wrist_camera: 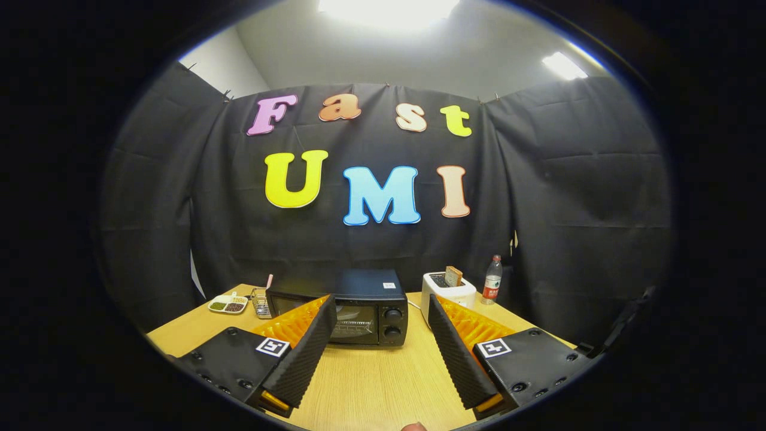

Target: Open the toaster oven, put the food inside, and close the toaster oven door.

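Note:
A black toaster oven (pixel 359 308) stands on the wooden table (pixel 371 377), beyond my fingers, its glass door shut and two knobs on its right side. My gripper (pixel 381 329) is open, hovering over the table short of the oven, with nothing between the ribbed black pads (pixel 308 353). The left finger partly hides the oven's door. A small wire basket (pixel 260 301) with a pink handle sits just left of the oven; what it holds is too small to tell.
A white pop-up toaster (pixel 447 291) with a slice of bread stands right of the oven. A plastic bottle (pixel 492 280) stands further right. A white divided dish (pixel 228 304) with small foods sits at the far left, near the table's edge.

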Available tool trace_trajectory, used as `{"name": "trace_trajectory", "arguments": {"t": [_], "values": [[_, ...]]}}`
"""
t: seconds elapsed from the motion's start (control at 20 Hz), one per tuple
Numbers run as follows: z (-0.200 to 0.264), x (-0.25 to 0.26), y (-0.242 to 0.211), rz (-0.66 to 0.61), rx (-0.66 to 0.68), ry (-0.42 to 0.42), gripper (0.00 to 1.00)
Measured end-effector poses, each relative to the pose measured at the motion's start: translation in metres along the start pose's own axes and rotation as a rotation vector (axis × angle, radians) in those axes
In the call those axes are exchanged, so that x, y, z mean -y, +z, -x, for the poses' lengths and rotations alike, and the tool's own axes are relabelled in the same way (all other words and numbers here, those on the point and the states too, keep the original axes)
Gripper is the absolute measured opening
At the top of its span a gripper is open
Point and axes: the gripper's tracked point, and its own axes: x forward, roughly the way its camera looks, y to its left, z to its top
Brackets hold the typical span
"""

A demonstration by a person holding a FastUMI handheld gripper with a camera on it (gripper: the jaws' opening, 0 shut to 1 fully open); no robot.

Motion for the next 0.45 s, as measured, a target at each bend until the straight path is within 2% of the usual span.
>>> {"name": "trace_trajectory", "arguments": {"t": [0.45], "values": [[-0.0005,0.0018,-0.0018,0.009,-0.009,-0.006,0.98]]}}
